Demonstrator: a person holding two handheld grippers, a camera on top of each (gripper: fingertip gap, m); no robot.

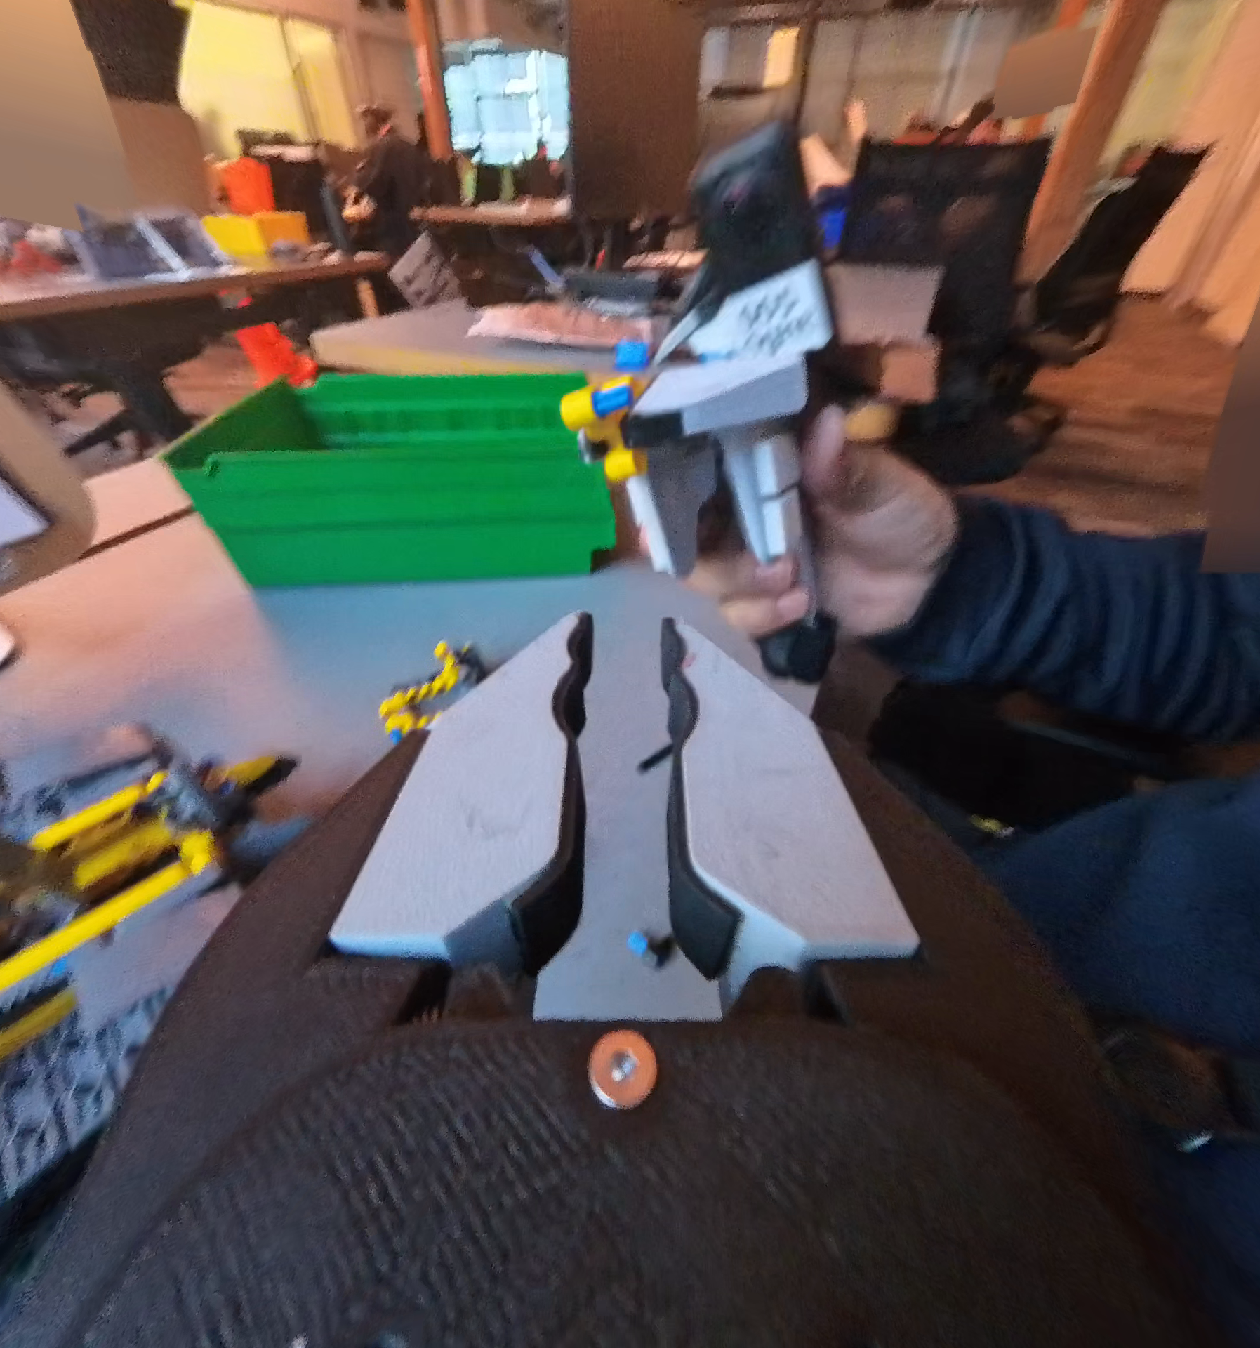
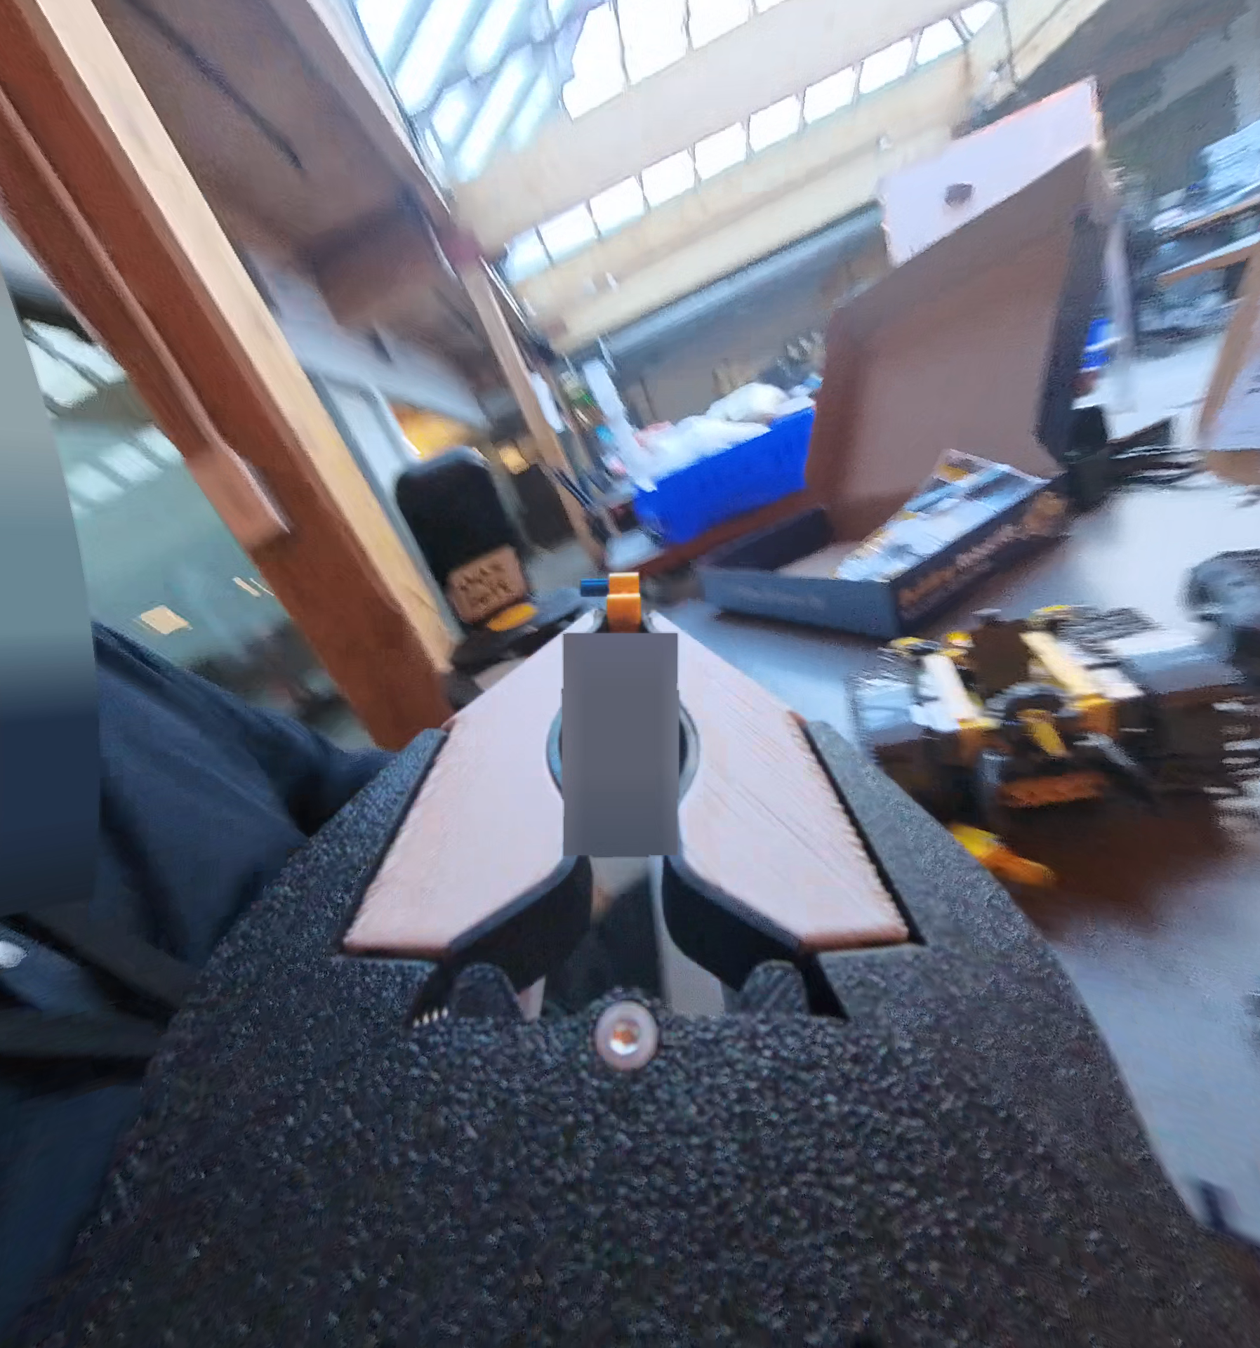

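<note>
A green bin (image 1: 393, 481) is set on the grey table (image 1: 174, 642), beyond a small yellow-black brick piece (image 1: 430, 689). A larger yellow-black brick model (image 2: 1035, 722) is seen blurred near an open printed box (image 2: 896, 565). A blue crate (image 2: 729, 478) is placed behind.

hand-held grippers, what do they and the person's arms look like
The left hand-held gripper has pale grey wedge-shaped fingers with wavy black inner pads, set in a textured dark body with a round metal screw. The right hand-held gripper is built the same. The person wears a dark navy sleeve.
</note>
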